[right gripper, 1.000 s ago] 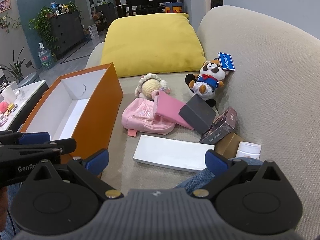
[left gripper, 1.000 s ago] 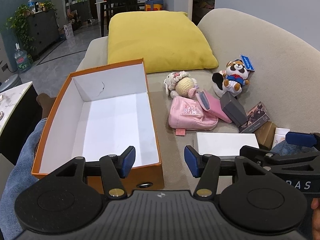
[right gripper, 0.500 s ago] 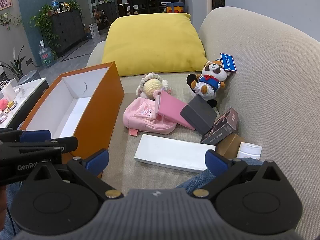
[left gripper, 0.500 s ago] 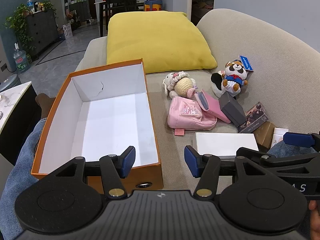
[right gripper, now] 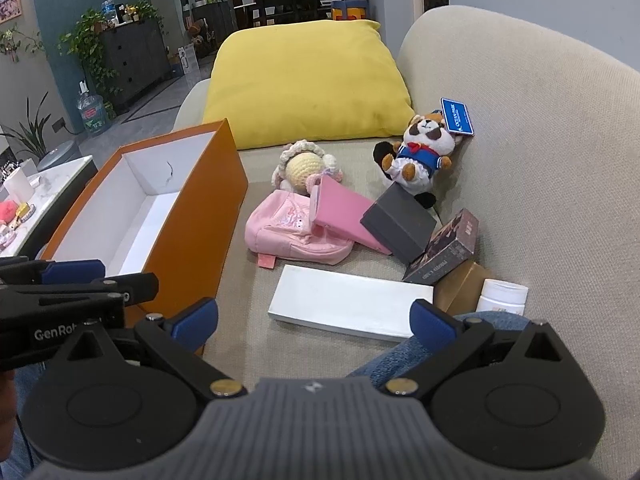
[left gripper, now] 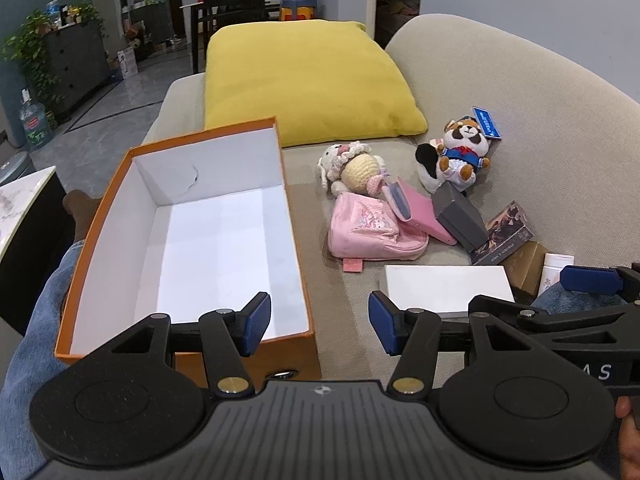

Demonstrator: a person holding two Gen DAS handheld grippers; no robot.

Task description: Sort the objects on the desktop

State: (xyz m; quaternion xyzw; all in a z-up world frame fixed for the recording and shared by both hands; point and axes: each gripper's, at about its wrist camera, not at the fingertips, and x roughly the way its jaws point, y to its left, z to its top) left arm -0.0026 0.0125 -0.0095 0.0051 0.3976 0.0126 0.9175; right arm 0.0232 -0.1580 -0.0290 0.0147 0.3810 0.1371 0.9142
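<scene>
An open orange box point(left gripper: 100, 216) point(right gripper: 196, 216) with a white inside stands empty on the left of a beige sofa seat. To its right lies a pile: a pink pouch point(left gripper: 368, 228) point(right gripper: 288, 228), a pink box point(right gripper: 340, 212), a grey box point(left gripper: 460, 212) point(right gripper: 400, 224), a dark printed box point(right gripper: 448, 248), a flat white box point(left gripper: 444, 284) point(right gripper: 344, 300), a crocheted doll point(left gripper: 360, 168) and a raccoon plush point(left gripper: 460, 152) point(right gripper: 424, 152). My left gripper point(left gripper: 318, 322) hangs open over the box's near right corner. My right gripper point(right gripper: 314, 322) stands open, wide, just short of the flat white box. Neither holds anything.
A yellow cushion point(left gripper: 304, 80) leans at the back of the seat. A brown box point(right gripper: 460, 284) and a white jar point(right gripper: 502, 296) lie by the backrest at right. A person's denim-clad legs point(left gripper: 36, 312) sit at the near edge. A marble table point(right gripper: 40, 188) stands left.
</scene>
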